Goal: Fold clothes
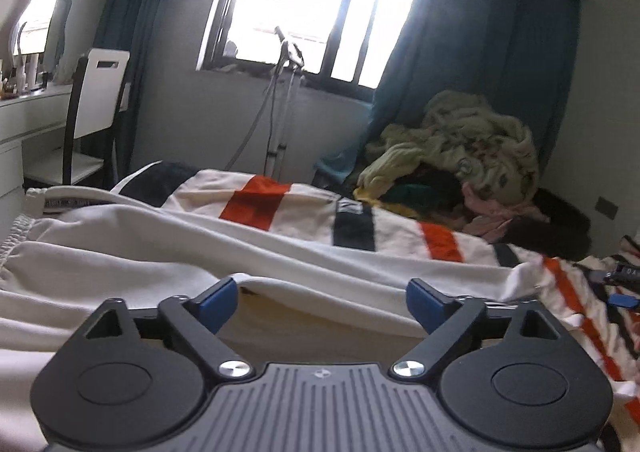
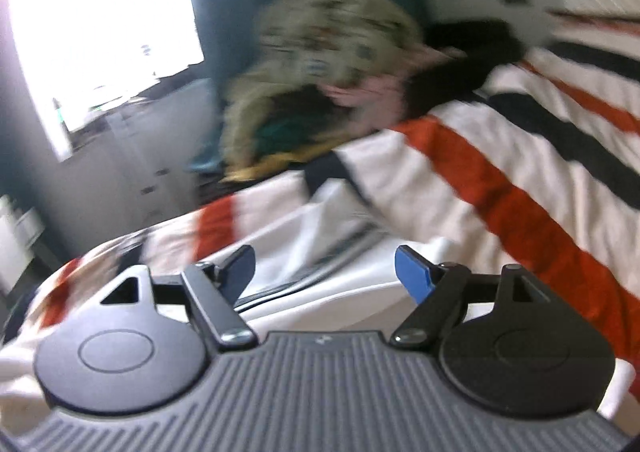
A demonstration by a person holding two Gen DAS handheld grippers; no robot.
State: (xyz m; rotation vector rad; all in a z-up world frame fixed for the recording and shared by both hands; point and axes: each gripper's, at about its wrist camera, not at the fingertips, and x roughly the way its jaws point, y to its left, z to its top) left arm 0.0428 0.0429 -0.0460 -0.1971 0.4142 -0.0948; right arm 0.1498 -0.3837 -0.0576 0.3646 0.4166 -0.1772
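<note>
1. Both empty: left hand-held gripper (image 1: 322, 302) wide, right hand-held gripper (image 2: 325, 272) wide.
2. White trousers (image 1: 168, 252) lie near, across the striped bed (image 2: 500, 187).
3. Soft, light, floppy; take the elastic waistband (image 1: 16, 236), far left.

Two handheld grippers, matching build.
Left gripper (image 1: 322, 302): black linkage arms, blue finger pads (image 1: 218, 298), silver pivot screws, round black side discs, grey ribbed housing bearing a small round emblem. Right gripper (image 2: 325, 271): same black arms, blue pads, grey ribbed body; picture blurred.
</note>
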